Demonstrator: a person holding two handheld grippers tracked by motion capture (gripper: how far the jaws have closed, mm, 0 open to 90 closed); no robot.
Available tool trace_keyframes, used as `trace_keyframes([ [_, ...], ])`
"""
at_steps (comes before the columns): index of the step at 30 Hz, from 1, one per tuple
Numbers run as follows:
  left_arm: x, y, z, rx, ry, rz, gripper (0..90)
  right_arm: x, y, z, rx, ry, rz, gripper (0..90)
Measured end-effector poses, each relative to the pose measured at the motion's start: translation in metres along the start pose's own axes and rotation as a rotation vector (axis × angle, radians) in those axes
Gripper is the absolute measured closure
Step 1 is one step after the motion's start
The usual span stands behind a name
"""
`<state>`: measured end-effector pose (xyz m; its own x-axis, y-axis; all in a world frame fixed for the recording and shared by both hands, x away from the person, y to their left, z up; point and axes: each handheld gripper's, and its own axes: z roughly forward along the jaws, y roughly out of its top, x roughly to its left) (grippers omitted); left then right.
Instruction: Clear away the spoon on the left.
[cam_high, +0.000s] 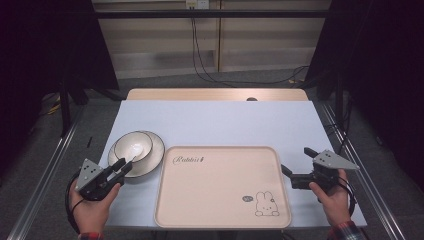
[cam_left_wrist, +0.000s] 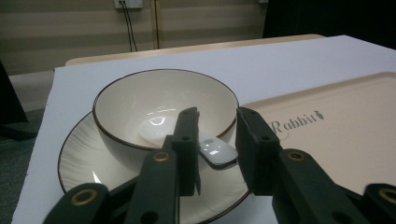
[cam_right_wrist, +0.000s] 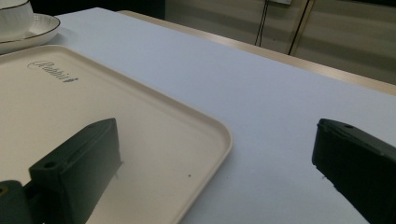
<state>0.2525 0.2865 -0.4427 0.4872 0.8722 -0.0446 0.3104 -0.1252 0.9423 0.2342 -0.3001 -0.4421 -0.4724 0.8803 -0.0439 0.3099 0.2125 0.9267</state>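
Left of the tray (cam_high: 222, 187), your left gripper (cam_left_wrist: 215, 140) sits at the near rim of the bowl (cam_left_wrist: 140, 105) on its plate (cam_left_wrist: 77, 154), just beside the tray's left edge; its jaws flank the white spoon handle (cam_left_wrist: 217, 154) sticking out over the rim, with a gap visible on the right side, so not yet pinching. The tray itself is bare and offers open room. Right of the tray, your right gripper (cam_high: 296, 162) has its jaws spread wide, astride the tray's right edge.
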Motion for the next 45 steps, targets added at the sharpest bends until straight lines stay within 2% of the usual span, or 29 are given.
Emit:
trace_keyframes([
  [8,-0.0004,-0.0008,-0.0005,0.002,0.011,-0.004,69.7,0.0005,0.0001,-0.0008,-0.001,0.000,-0.002,0.7],
  [10,0.0001,-0.0014,-0.0001,0.000,0.001,-0.010,69.2,0.0004,0.0001,-0.0009,0.000,0.001,-0.001,0.7],
  [13,0.0015,-0.0027,-0.0006,0.013,0.022,-0.021,69.0,0.0000,0.0002,-0.0006,0.001,-0.002,0.001,0.7],
  [28,0.0056,-0.0081,0.0025,0.028,0.046,-0.050,67.3,-0.0005,-0.0001,-0.0001,0.003,-0.004,-0.001,0.7],
  [31,0.0063,-0.0086,0.0034,0.026,0.044,-0.065,67.5,-0.0002,-0.0001,-0.0002,0.001,0.002,-0.002,0.7],
  [35,0.0069,-0.0095,0.0035,0.030,0.065,-0.066,68.9,0.0004,-0.0002,0.0002,0.003,0.003,-0.009,0.7],
  [45,0.0089,-0.0093,0.0022,0.028,0.066,-0.076,72.9,-0.0007,-0.0003,-0.0004,0.003,-0.005,-0.004,0.7],
])
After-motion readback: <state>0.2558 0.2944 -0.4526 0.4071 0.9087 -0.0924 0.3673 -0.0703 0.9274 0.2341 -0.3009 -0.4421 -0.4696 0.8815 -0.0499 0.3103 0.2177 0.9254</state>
